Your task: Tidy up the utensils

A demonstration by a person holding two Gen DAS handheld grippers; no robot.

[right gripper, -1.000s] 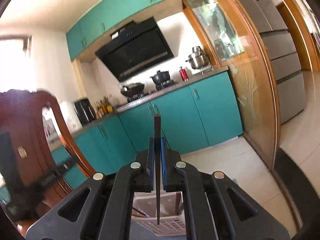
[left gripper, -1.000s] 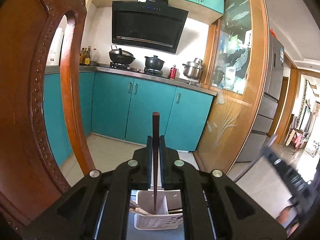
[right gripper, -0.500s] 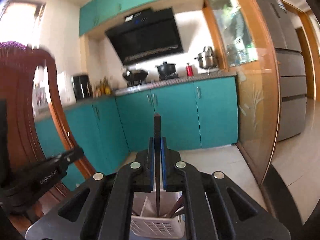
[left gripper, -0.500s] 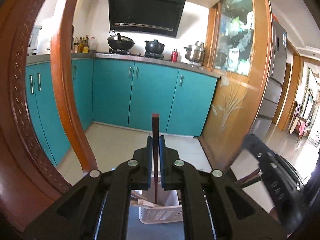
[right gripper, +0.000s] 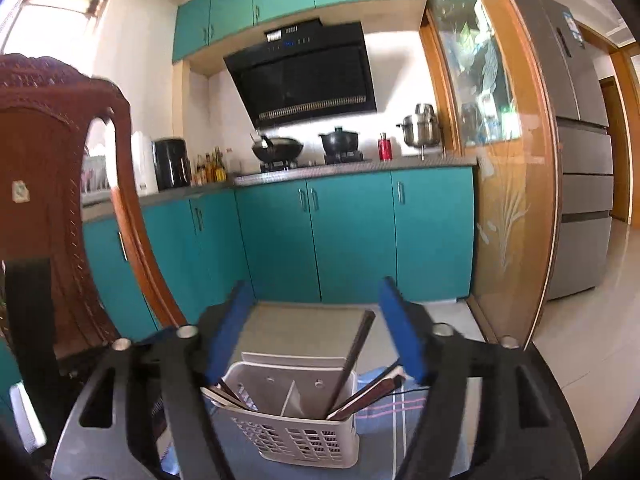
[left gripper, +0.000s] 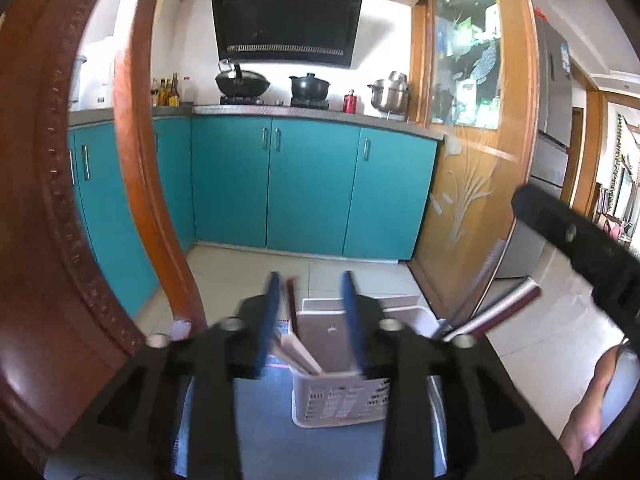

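The left gripper (left gripper: pixel 310 312) is opening; a dark chopstick (left gripper: pixel 291 300) is standing between its blue pads (left gripper: pixel 267 320), near the left one, its long axis nearly upright with the top end toward 12 o'clock and the lower end dropping into the white utensil basket (left gripper: pixel 340 404). The right gripper (right gripper: pixel 316 328) is also opening; a second dark chopstick (right gripper: pixel 354 354) is leaning in the gap, top tilted toward 1 o'clock, clear of both pads, its foot inside the basket's right compartment. The basket is sitting on a blue cloth (right gripper: pixel 384 412) over the surface. Its left compartment is holding pale, flat-looking utensils (right gripper: pixel 224 394) leaning toward 10 o'clock; the right one is holding further dark sticks (right gripper: pixel 372 390) slanting toward 2 o'clock.
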